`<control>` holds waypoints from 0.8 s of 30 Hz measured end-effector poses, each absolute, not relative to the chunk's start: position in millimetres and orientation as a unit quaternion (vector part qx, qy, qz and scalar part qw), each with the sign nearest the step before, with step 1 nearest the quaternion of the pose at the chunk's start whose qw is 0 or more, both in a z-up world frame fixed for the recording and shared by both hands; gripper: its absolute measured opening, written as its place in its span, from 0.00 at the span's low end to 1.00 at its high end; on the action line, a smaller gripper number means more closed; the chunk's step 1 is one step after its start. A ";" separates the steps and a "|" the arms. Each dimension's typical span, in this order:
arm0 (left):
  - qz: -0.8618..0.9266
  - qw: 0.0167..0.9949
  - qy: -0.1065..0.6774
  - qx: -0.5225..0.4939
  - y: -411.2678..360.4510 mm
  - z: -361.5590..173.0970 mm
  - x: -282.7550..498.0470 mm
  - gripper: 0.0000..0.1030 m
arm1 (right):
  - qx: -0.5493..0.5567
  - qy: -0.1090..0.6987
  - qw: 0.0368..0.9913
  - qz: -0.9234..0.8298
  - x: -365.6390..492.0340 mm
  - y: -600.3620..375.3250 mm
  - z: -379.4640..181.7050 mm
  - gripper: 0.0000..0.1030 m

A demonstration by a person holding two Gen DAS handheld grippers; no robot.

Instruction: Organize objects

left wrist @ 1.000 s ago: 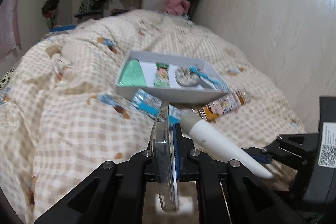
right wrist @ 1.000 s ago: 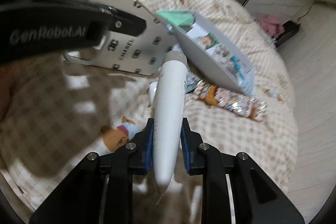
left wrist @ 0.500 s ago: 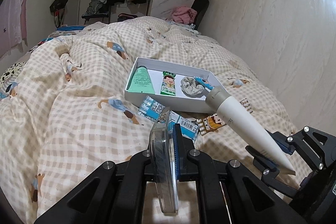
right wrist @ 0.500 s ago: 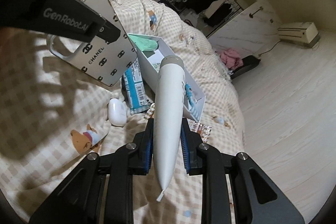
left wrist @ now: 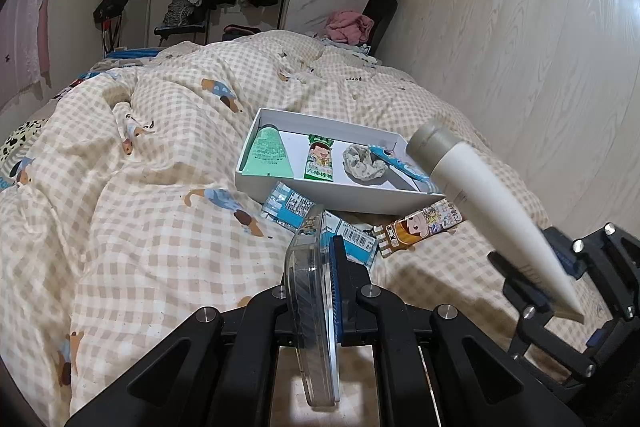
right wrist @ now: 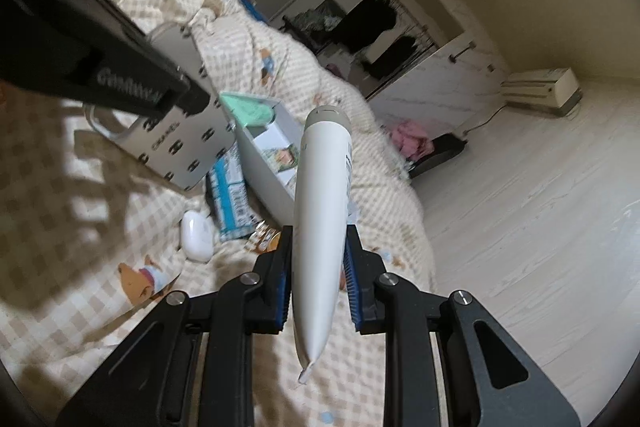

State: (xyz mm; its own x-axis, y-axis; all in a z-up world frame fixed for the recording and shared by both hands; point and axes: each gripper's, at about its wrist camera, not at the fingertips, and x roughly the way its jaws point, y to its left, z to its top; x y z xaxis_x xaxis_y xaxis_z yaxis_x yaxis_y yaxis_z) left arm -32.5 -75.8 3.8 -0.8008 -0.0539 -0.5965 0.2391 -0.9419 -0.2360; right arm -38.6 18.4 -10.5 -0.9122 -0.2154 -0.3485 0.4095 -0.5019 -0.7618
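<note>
My left gripper (left wrist: pixel 320 291) is shut on a clear phone case (left wrist: pixel 310 307), seen edge-on here; the right wrist view shows its logo-printed back (right wrist: pixel 180 143). My right gripper (right wrist: pixel 316 263) is shut on a white tube (right wrist: pixel 320 211) with a grey cap, held by its lower half and pointing up and away. In the left wrist view the white tube (left wrist: pixel 480 195) hangs by the near right corner of a white box (left wrist: pixel 320 193). The box holds a green tube (left wrist: pixel 267 157), a green snack packet (left wrist: pixel 319 163), a scrunchie (left wrist: pixel 364 163) and a blue item (left wrist: pixel 396 163).
A blue-and-white packet (left wrist: pixel 296 207) and a cartoon snack wrapper (left wrist: pixel 420 227) lie on the checked duvet against the box's near wall. A white earbud case (right wrist: pixel 196 235) rests near them. A wood-panel wall runs along the bed's right side.
My right gripper has risen and tipped upward with the white tube, so its cap now stands higher, beside the box's right corner. The left gripper and phone case have stayed put.
</note>
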 end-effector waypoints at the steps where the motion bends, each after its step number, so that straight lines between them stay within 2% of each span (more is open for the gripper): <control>1: -0.938 0.077 0.151 0.303 -75.3 4.8 -31.9 0.03 | 0.094 0.464 0.180 -0.862 -37.6 18.4 -8.3 0.24; 14: -0.952 0.069 0.130 0.269 -74.9 27.7 -33.5 0.02 | -0.113 0.457 0.174 -0.865 -4.8 18.0 10.7 0.24; 24: -0.955 0.064 0.106 0.270 -76.7 39.9 -66.1 0.02 | -0.170 0.463 0.156 -0.856 -25.6 7.0 13.0 0.24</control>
